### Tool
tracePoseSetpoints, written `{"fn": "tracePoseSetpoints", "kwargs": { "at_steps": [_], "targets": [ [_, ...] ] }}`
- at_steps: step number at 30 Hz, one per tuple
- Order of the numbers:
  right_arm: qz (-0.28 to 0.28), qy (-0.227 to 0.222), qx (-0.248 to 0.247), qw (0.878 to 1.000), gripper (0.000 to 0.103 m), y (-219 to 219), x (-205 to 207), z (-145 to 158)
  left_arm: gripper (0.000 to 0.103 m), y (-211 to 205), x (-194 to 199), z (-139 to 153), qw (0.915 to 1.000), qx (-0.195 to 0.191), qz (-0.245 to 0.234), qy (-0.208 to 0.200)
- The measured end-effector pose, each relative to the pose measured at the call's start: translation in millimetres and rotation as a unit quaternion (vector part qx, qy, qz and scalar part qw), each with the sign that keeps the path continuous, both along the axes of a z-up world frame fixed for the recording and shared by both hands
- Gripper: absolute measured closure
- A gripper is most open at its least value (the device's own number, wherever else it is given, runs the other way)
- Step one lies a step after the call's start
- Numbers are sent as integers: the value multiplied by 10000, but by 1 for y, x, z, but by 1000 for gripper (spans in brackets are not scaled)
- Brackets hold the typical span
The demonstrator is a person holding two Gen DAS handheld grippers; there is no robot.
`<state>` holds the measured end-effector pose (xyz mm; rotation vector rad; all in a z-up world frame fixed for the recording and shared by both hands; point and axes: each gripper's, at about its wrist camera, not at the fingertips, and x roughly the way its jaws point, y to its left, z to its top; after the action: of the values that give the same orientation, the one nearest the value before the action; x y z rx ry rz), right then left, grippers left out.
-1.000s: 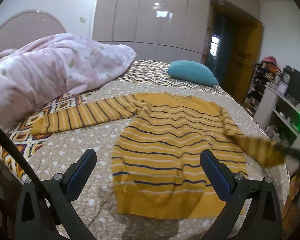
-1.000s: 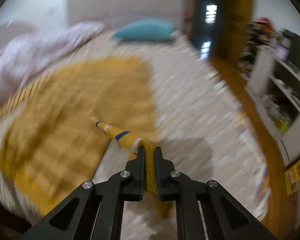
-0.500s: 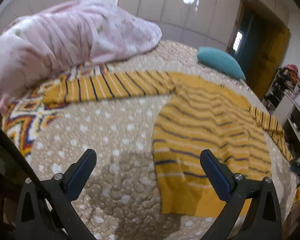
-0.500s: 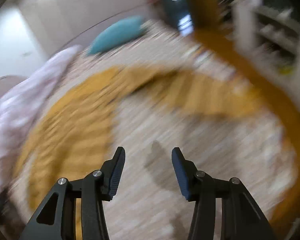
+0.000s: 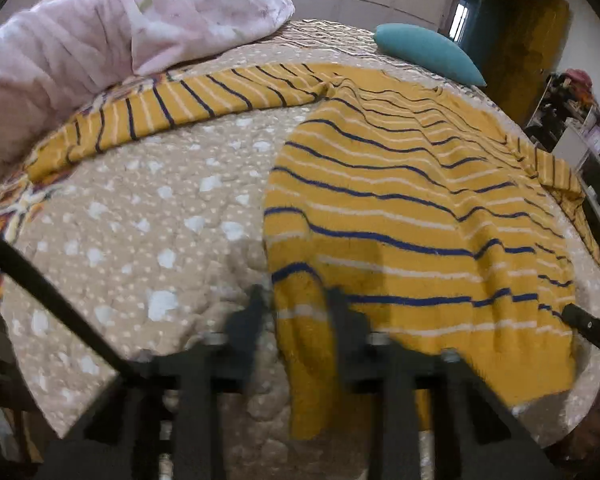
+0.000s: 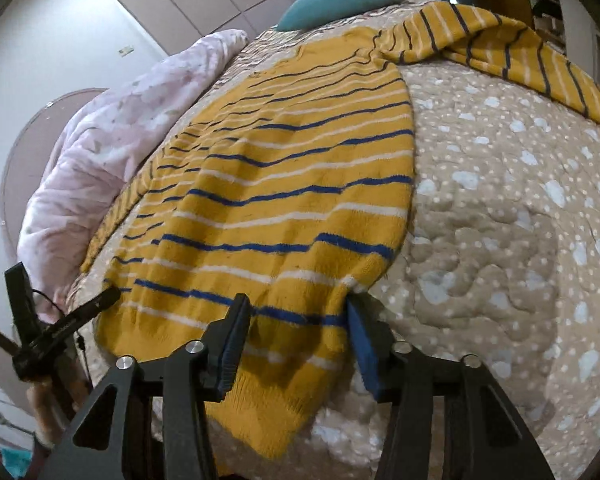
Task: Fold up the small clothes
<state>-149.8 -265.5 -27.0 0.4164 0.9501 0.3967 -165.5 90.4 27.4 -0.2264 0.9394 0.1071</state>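
Observation:
A yellow sweater [image 5: 400, 200] with blue and white stripes lies flat on the bed, sleeves spread out; it also shows in the right wrist view [image 6: 284, 184]. My left gripper [image 5: 296, 316] is blurred, its jaws partly closed around the hem's left corner, which sits between them. My right gripper [image 6: 296, 320] is open with the hem's right corner between its fingers. The tip of the right gripper [image 5: 588, 324] shows at the right edge of the left wrist view, and the left gripper [image 6: 60, 328] shows at the lower left of the right wrist view.
The beige spotted bedspread [image 5: 148, 216] covers the bed. A pink duvet [image 5: 112, 28] is heaped at the far left. A teal pillow [image 5: 428, 52] lies at the head. Shelves [image 5: 580, 128] stand at the right of the bed.
The right gripper let go of the sleeve and opened, then moved to the hem's right corner. The left gripper dropped to the hem's left corner and its jaws have narrowed.

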Motion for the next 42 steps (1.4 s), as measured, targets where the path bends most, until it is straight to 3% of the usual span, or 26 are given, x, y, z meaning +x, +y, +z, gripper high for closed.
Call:
{"fn": "tracePoseSetpoints", "kwargs": {
  "at_steps": [1,4,7,8,10,13,16,18,22,24,27,28,31,36,41,42],
  "targets": [
    [22,49,100,9999,87,-2,2,0,92,1,-1,3,9999,-154,10,30],
    [57,170,459,9988,91,-7,3,5,93,-1,-18,19,9998,-171,54,-38],
    [153,29,314,9994,92,-13,-18,18,98,-9,-43,31,9998,-75,-80,-148],
    [166,6,308,9994,99,-17,-28,19,99,-12,-52,33,9998,11,-131,-174],
    [124,82,276,9995,99,-26,-44,13,101,-14,-67,32,9996,176,-126,-169],
    [-7,153,80,9998,97,-33,-60,-2,99,0,-76,33,9997,26,-54,-241],
    [-133,222,181,9995,96,-40,-65,-8,80,23,-79,40,9987,46,281,-414],
    [-156,115,117,9997,94,-38,-61,-1,46,43,-77,45,9969,33,592,-508],
    [-60,-331,-276,9991,76,-13,-47,23,37,103,-56,48,9887,-144,1297,-742],
    [-22,-526,-422,9977,65,0,-39,32,37,142,-36,40,9837,-377,1629,-657],
    [33,-605,-368,9975,65,19,-25,37,37,190,-8,20,9742,-1012,1979,-393],
    [48,-586,-313,9978,65,22,-22,37,37,209,2,10,9669,-1358,2139,-305],
    [103,-509,-289,9982,62,33,-15,36,37,237,16,-5,9534,-1864,2341,-383],
    [28,-351,-507,9981,60,35,-6,29,37,267,47,-18,9392,-2263,2550,-408],
    [-96,-239,-590,9979,60,33,3,25,37,294,74,-17,9297,-2226,2897,-463],
    [-100,-236,-622,9977,60,34,5,25,42,298,78,-16,9302,-2158,2937,-432]
  ]
}}
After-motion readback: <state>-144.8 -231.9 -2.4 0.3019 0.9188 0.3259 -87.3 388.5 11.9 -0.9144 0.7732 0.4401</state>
